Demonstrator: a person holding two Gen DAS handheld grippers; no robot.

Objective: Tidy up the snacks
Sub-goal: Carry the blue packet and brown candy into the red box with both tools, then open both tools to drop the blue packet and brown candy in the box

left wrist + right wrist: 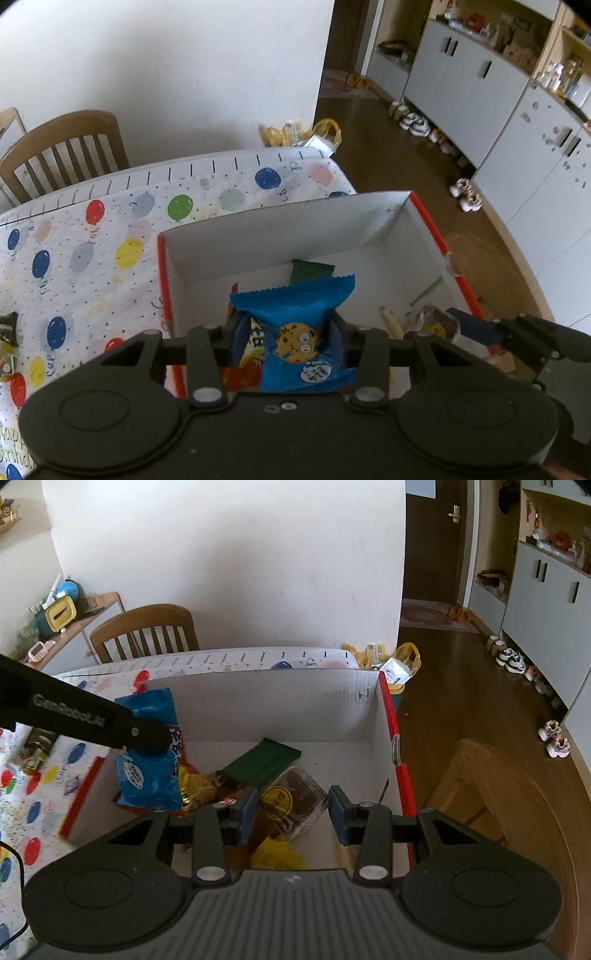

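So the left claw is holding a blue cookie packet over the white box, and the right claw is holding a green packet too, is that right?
Not quite. The left gripper does hold the blue cookie packet over the white box, but the right gripper is empty, its jaws apart with nothing between them. The green packet lies on the box floor, as the right wrist view shows.

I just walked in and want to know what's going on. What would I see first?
A bright blue cookie packet is pinched in the left gripper over a white box with red sides. The box sits on a balloon tablecloth, with a green packet and a brown snack inside. The right gripper hangs open, empty, above the brown snack.
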